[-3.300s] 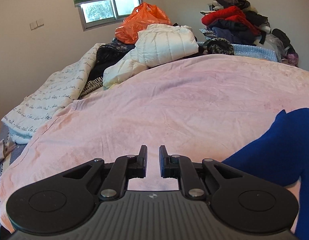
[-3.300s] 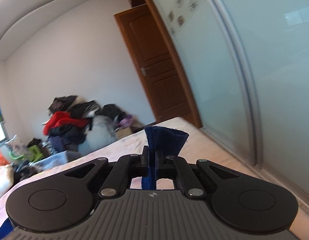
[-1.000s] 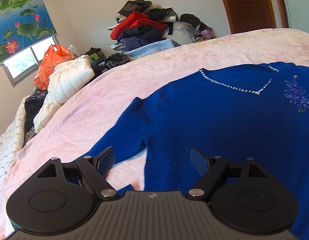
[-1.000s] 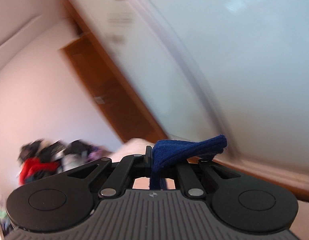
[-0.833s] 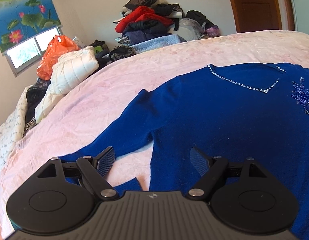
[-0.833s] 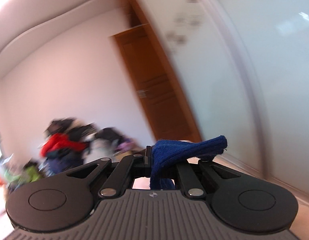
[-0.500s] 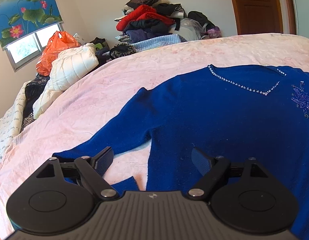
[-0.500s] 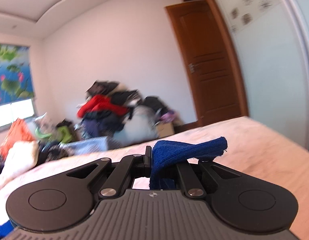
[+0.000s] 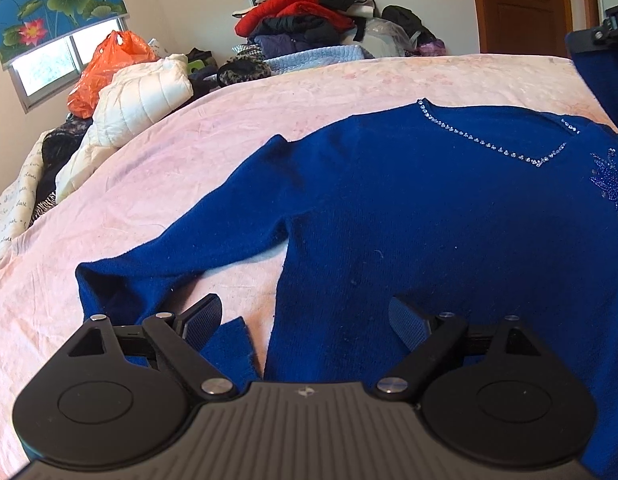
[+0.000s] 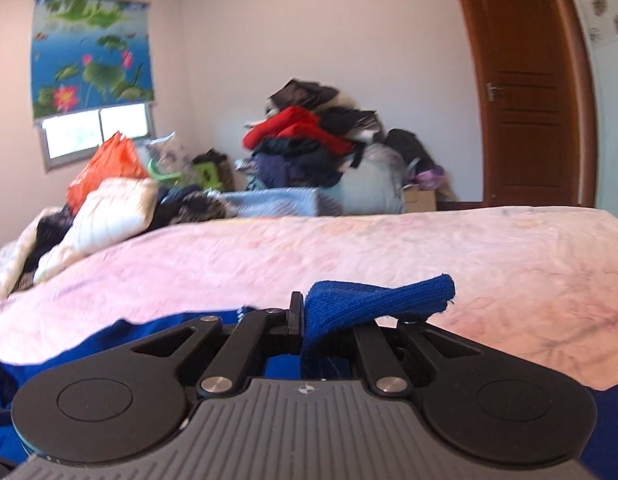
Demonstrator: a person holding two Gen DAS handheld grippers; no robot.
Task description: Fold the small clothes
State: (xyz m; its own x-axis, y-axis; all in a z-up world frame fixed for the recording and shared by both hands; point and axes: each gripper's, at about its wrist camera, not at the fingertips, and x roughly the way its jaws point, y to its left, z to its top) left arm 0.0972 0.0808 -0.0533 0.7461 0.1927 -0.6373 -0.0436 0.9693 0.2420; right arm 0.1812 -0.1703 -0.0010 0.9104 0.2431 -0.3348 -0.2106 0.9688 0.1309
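A blue sweater with a beaded V-neck lies spread front-up on the pink bed cover. Its left sleeve runs out toward the left and folds back near my left gripper, which is open just above the sweater's lower left edge. My right gripper is shut on a fold of the sweater's blue knit and holds it above the bed. The right gripper with hanging blue cloth also shows at the far right of the left wrist view.
A pile of clothes is stacked at the far side of the bed. A white puffy jacket and an orange bag lie at the far left. A wooden door stands at the right.
My right gripper has swung left and tilted down toward the bed, still holding the blue knit. The left gripper has stayed open and drifted slightly over the sweater's lower left edge.
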